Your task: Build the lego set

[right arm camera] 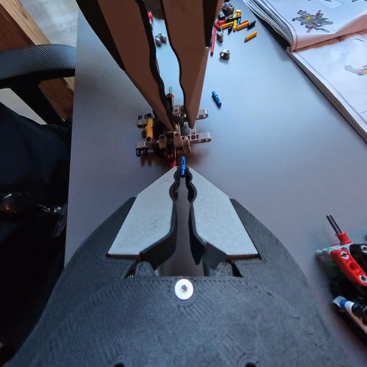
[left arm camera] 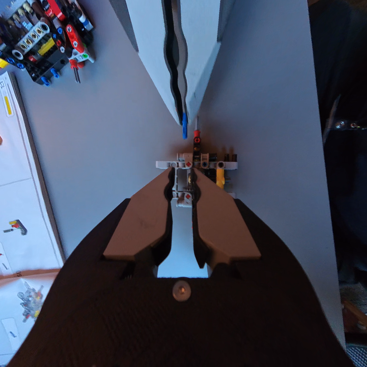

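**Grey bench, building-brick chassis between two grippers**

Grey bench surface [right arm camera: 258, 158] carries a partly built grey, black and yellow chassis [right arm camera: 170, 137], loose pieces and an open instruction booklet [right arm camera: 327, 49]. The left gripper [left arm camera: 183, 168] has its fingers closed around the chassis's light grey frame, pads against its sides. The right gripper [right arm camera: 182, 168] pinches a blue pin [right arm camera: 182, 165] at its fingertips; the pin points at the chassis, just short of it, not inserted. A spare blue pin [right arm camera: 216, 98] lies nearby.
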A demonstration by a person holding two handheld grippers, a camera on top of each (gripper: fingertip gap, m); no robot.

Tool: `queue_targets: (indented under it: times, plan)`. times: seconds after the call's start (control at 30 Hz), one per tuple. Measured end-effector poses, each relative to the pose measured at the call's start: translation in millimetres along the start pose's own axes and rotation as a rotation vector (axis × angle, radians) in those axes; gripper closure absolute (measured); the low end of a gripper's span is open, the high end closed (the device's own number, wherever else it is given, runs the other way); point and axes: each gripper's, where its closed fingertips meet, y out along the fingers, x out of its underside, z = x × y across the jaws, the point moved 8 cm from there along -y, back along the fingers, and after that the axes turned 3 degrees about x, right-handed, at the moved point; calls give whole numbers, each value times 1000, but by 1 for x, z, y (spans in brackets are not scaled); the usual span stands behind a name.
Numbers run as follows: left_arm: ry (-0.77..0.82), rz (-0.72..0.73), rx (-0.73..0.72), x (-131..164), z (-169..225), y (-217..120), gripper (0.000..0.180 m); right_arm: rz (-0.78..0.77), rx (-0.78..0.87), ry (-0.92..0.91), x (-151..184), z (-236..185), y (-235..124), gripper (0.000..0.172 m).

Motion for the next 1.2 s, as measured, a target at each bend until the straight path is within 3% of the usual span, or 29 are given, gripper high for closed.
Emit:
queue_targets:
  times: [1.07, 1.2]
  plan:
    - [126, -152, 83, -16, -7, 15, 168, -32, 13, 41, -1, 5, 6, 170]
    - [121, -147, 91, -14, -7, 17, 175, -38, 7, 63, -2, 5, 9, 170]
